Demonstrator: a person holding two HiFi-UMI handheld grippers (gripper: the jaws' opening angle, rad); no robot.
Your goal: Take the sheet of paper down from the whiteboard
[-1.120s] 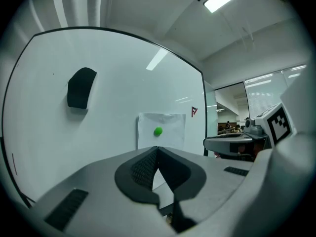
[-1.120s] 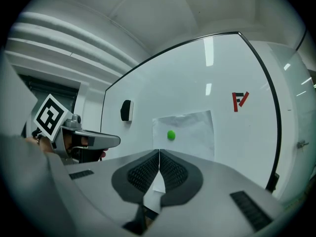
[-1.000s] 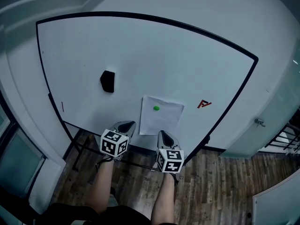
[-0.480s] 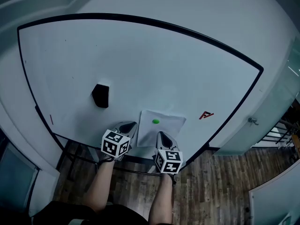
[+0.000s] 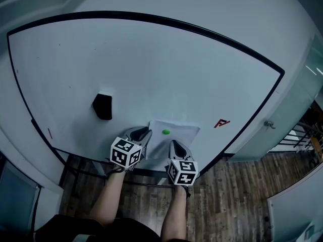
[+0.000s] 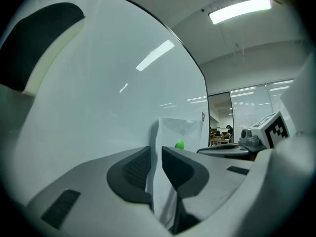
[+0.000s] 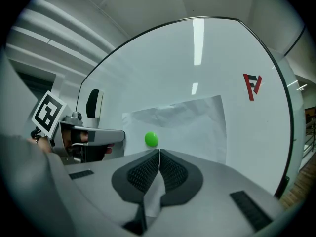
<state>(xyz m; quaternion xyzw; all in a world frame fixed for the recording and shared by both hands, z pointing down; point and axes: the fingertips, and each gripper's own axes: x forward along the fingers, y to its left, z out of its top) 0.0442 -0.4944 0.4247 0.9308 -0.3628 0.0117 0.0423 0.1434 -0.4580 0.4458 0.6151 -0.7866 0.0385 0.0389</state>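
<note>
A white sheet of paper hangs low on the whiteboard, pinned by a green magnet. My left gripper is shut on the sheet's lower left edge, and the paper runs between its jaws. My right gripper is shut on the lower edge just under the magnet, with paper pinched between its pads. The sheet is creased near its top and bows off the board.
A black eraser sticks to the board left of the sheet. A red logo sits to the right. The board's black frame and a stand bar run below the grippers. Wood floor lies underneath.
Both grippers have moved in toward the board with the sheet's lower edge. The sheet now looks shorter and more bowed. The magnet is still on it.
</note>
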